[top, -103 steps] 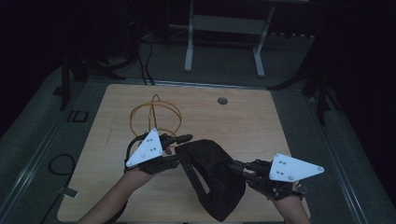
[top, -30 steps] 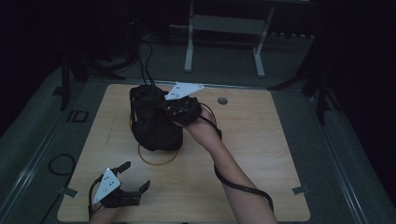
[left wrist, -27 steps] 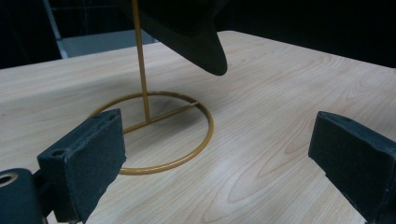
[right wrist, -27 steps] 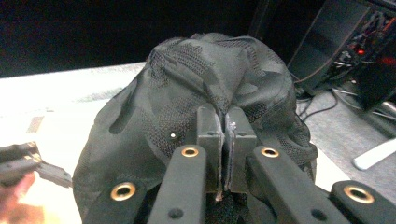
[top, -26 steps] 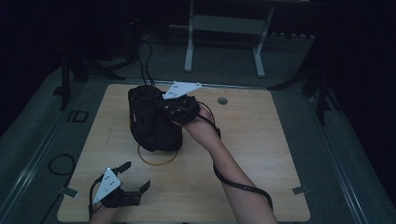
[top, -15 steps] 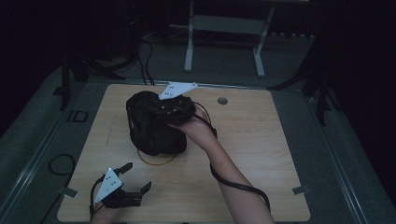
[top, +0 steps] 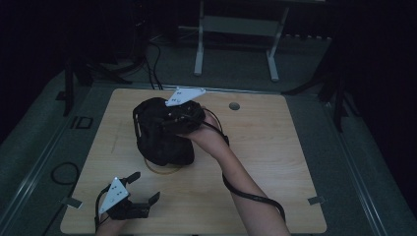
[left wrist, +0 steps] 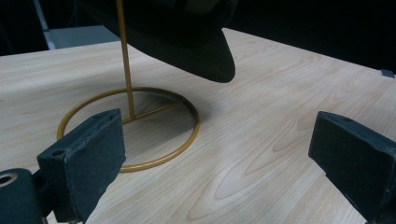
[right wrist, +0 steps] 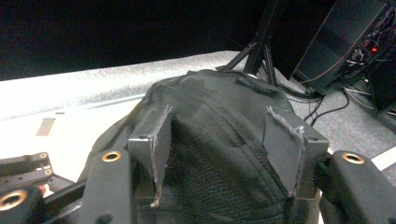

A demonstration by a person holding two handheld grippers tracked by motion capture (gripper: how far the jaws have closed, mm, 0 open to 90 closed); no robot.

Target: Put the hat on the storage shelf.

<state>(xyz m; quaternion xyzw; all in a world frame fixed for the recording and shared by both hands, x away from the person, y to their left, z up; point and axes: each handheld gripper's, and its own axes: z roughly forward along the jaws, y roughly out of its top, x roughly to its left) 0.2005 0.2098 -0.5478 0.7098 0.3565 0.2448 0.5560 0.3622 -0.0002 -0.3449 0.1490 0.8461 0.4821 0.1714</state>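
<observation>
High view: black cap [top: 162, 132] atop gold wire stand [top: 164, 169] toward the tabletop [top: 275, 147] far-left, right gripper [top: 184, 115] on it, left gripper [top: 129, 199] near-left; left gripper view: fingers [left wrist: 84, 163] spread, empty; right gripper view: fingers [right wrist: 152, 140], just opening, straddle the cap's crown.

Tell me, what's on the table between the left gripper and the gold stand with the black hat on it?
Nothing: bare wood. In the left gripper view, plain table lies between the left gripper and the gold stand carrying the black hat.
</observation>
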